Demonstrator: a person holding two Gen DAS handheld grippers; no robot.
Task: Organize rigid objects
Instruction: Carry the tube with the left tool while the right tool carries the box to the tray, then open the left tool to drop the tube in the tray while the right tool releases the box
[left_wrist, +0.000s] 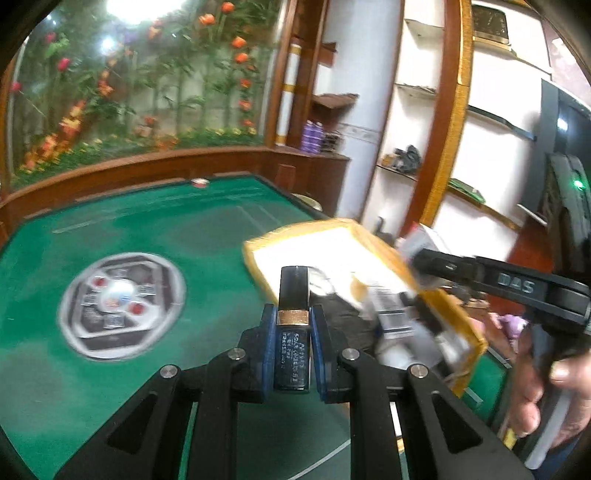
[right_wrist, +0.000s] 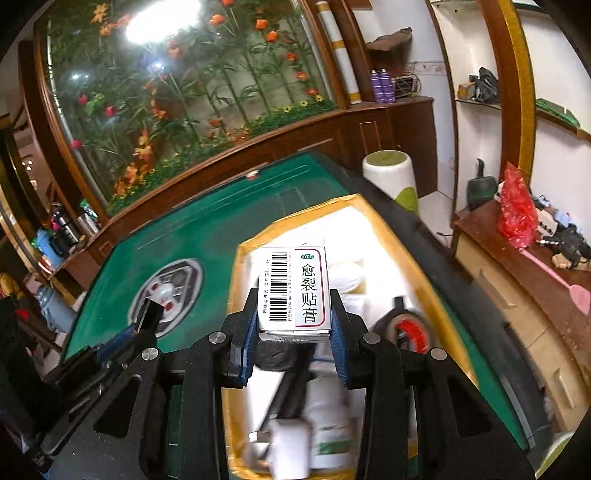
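Progress check, both hands loaded. Left hand-held gripper (left_wrist: 293, 325) pinches a small dark tube with a copper band (left_wrist: 293, 299), upright between the blue pads (left_wrist: 267, 332), held above the green tabletop (left_wrist: 166, 229). Right hand-held gripper (right_wrist: 293, 328) pinches a white medicine box with barcode and red-bordered label (right_wrist: 293, 288), held over the open yellow-rimmed box (right_wrist: 373, 218) that lies directly ahead of and below it.

Already inside the yellow-rimmed box, below the right hand-held gripper: a white bottle with green label (right_wrist: 328, 432), a white plug-like item (right_wrist: 286, 439), a tape roll with red core (right_wrist: 404, 330), and white round pieces further ahead; details blurred.

Tabletop ahead of the left hand-held gripper carries only its centre dial panel (left_wrist: 120, 306) and one small red-white item (left_wrist: 199, 182) at the far edge.

Judgement: task well advanced. Remaining: deposit both held items; possibly fetch the far item. The yellow-rimmed box lies ahead and to the right of the left hand-held gripper.
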